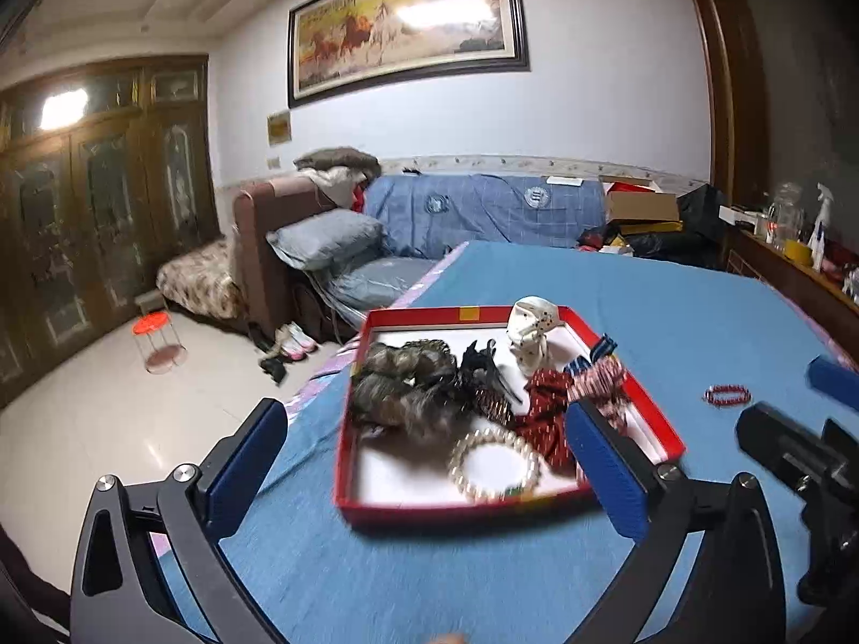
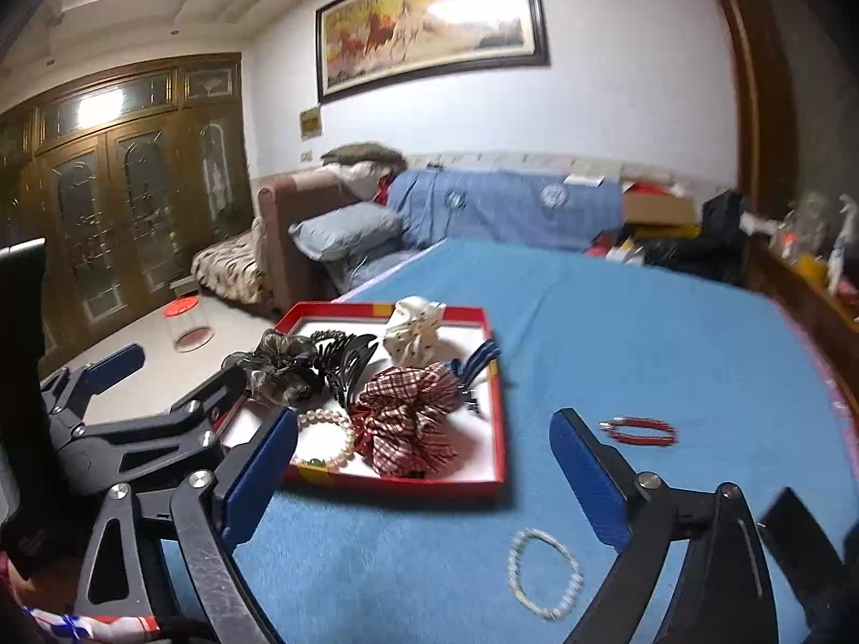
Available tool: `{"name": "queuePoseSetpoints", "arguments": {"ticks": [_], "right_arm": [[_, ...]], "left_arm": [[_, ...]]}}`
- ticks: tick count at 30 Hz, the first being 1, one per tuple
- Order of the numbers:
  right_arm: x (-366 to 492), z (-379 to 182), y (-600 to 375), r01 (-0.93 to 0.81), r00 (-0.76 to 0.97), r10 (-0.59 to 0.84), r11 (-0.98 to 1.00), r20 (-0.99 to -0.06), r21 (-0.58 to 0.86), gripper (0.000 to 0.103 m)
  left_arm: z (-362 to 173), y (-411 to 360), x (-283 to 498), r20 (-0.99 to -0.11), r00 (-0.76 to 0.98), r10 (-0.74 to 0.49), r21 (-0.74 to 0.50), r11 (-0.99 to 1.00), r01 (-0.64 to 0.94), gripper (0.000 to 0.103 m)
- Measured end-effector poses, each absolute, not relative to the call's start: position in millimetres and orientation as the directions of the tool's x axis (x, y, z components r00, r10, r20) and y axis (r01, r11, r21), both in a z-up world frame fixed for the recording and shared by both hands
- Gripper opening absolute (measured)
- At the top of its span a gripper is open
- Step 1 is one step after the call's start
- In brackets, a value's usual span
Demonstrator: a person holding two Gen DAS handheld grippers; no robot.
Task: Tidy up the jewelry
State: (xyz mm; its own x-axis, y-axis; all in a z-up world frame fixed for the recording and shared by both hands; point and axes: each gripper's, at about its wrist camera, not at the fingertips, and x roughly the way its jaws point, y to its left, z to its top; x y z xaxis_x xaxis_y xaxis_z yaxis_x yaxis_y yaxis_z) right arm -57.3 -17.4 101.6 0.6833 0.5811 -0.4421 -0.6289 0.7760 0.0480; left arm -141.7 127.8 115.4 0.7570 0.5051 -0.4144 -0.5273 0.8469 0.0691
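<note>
A red box (image 1: 510, 510) (image 2: 397, 485) with a white inside sits on the blue-covered table (image 1: 644, 295). In it lie a pearl bracelet (image 1: 496, 464) (image 2: 327, 440), a red plaid scrunchie (image 2: 408, 418), a dark scrunchie (image 1: 408, 386), a black claw clip (image 2: 349, 359) and a white bow (image 1: 531, 333). A red bead bracelet (image 1: 726, 394) (image 2: 641, 431) lies on the cloth right of the box. A white bead bracelet (image 2: 545, 579) lies nearer, in front of the box. My left gripper (image 1: 424, 418) hangs open above the box's near side. My right gripper (image 2: 424, 429) is open above the cloth, holding nothing.
The table's left edge drops to a tiled floor with a red-topped stool (image 1: 155, 346) and shoes (image 1: 295, 343). Behind stand a sofa (image 1: 483, 209) with pillows and cardboard boxes (image 1: 641, 204). A wooden shelf with bottles (image 1: 805, 236) runs along the right.
</note>
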Motion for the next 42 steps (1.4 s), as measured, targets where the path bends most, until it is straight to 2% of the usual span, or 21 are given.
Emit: {"name": "queuePoseSetpoints", "arguments": {"ticks": [3,7,13,18,31,42], "right_arm": [[-79.0,98.5,-27.8,-0.611,0.704,0.559,0.791,-0.439,0.028,0.103],[-95.8,84.9,-34.8,-0.597,0.703,0.525,0.802,-0.48,0.002,0.103],[-97.4,71.3,-50.2,-0.569,0.692,0.508,0.821,-0.512,0.046,0.103],[-98.8,72.3,-54.8,-0.563,0.694,0.517,0.823,-0.501,0.07,0.103],[-101.8,64.4,-40.4,-0.591,0.669,0.523,0.805,-0.528,0.048,0.103],[-104.0,62.0,-32.9,-0.599,0.662,0.52,0.8,-0.54,0.035,0.103]], "left_arm": [[108.5,111.7,-159.5,-0.418,0.746,0.518,0.119,0.846,-0.52,0.103],[97.6,100.6,-176.7,-0.449,0.738,0.504,0.137,0.855,-0.5,0.103],[82.9,93.2,-183.5,-0.473,0.655,0.589,0.208,0.797,-0.567,0.103],[76.8,90.2,-187.2,-0.468,0.655,0.594,0.236,0.798,-0.555,0.103],[64.6,103.1,-181.6,-0.524,0.645,0.556,0.196,0.816,-0.544,0.103],[61.8,112.2,-182.4,-0.534,0.643,0.548,0.17,0.815,-0.554,0.103]]}}
